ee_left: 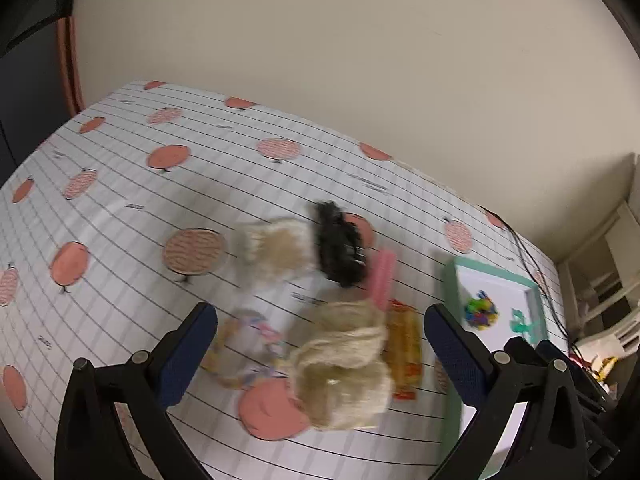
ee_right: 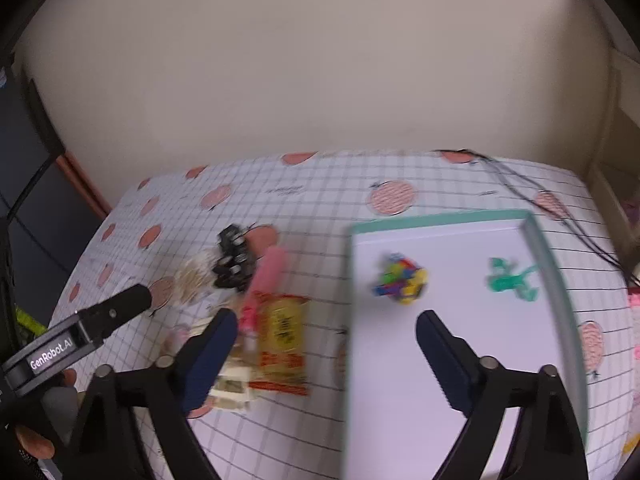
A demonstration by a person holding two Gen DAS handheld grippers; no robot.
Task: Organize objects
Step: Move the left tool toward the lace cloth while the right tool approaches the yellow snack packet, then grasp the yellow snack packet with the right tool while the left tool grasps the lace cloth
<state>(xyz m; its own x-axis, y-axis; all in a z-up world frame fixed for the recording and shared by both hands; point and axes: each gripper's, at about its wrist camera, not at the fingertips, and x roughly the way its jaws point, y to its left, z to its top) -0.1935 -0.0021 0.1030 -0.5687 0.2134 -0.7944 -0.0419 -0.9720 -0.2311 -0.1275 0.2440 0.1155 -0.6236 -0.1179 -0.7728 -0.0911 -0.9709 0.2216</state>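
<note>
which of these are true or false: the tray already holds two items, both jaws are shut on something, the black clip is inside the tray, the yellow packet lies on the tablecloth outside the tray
1. The tray already holds two items. True: a multicoloured toy and a green toy lie in it.
2. Both jaws are shut on something. False: the left gripper and right gripper are open and hold nothing.
3. The black clip is inside the tray. False: it lies on the tablecloth, left of the tray.
4. The yellow packet lies on the tablecloth outside the tray. True.
</note>
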